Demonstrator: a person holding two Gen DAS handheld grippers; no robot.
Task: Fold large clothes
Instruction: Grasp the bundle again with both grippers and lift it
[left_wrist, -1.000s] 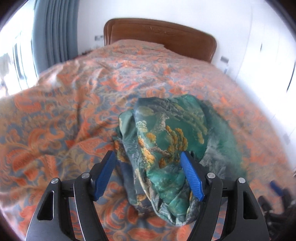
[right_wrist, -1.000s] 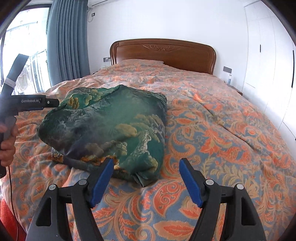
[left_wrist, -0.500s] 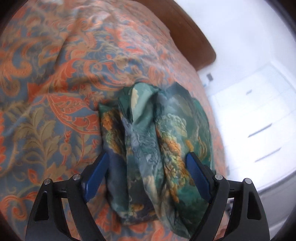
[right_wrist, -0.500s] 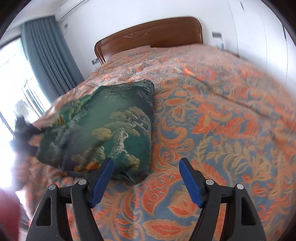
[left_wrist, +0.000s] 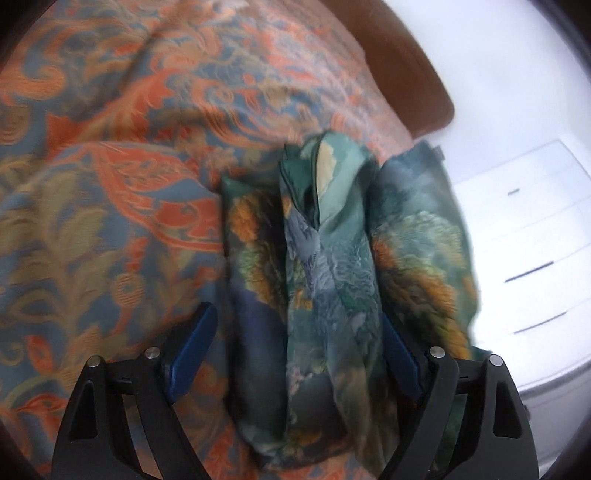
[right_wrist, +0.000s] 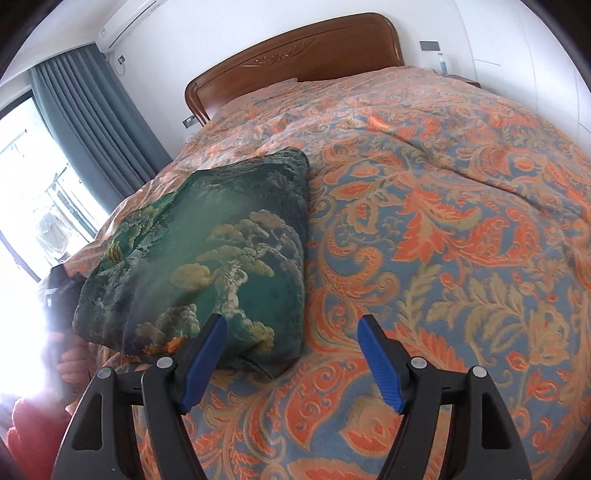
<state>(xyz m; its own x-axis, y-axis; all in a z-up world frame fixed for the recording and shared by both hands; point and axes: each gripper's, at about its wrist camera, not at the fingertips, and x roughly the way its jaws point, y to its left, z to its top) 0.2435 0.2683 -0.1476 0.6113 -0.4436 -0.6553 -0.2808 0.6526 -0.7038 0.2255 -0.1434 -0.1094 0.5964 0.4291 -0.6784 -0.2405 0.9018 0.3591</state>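
Observation:
A folded green garment (right_wrist: 221, 258) with a tree and cloud print lies on the orange and blue patterned bed cover (right_wrist: 443, 240). In the left wrist view the garment (left_wrist: 332, 277) shows as stacked folds seen end-on. My left gripper (left_wrist: 295, 332) is open, with its blue fingers on either side of the folds; the right finger is partly hidden by cloth. My right gripper (right_wrist: 291, 332) is open and empty just above the cover, with its left finger at the garment's near right corner.
A wooden headboard (right_wrist: 295, 55) stands at the far end of the bed. A grey-blue curtain (right_wrist: 92, 122) and bright window are on the left. White drawers (left_wrist: 528, 258) stand beside the bed. The person's hand and red sleeve (right_wrist: 37, 424) show at lower left.
My left gripper has moved closer and tilted, so the folded garment now sits between its fingers. My right gripper has tilted and moved slightly closer to the garment's corner.

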